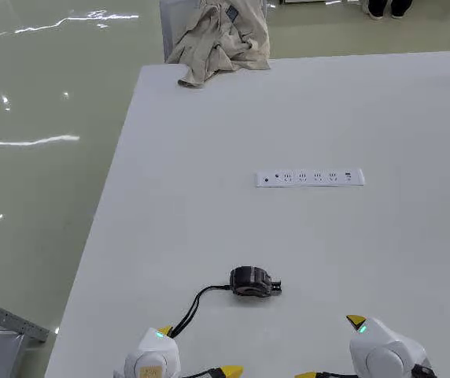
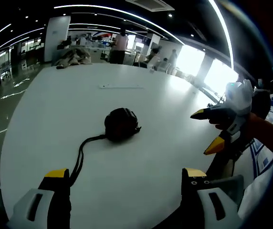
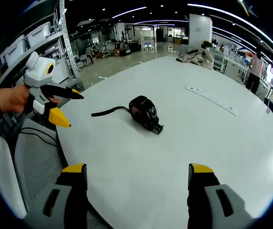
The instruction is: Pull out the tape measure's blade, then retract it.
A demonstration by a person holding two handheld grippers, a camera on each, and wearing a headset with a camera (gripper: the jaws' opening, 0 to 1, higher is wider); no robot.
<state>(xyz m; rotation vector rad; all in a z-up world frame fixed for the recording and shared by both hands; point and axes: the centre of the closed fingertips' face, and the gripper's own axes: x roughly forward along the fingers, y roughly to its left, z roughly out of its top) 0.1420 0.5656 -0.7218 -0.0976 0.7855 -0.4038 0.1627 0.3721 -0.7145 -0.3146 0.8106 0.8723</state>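
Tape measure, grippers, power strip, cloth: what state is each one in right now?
Black round tape measure: blade pulled in, lying on the white table.
Left gripper: open, empty.
Right gripper: open, empty.
White power strip: lying flat, nothing plugged in.
Beige cloth: crumpled at the table's far edge.

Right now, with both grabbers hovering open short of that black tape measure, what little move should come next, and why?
Probably ease the left gripper forward and close it on the tape measure case. Both grippers are open and touch nothing. The blade's hook points toward the side of the right gripper, which could then pull it.
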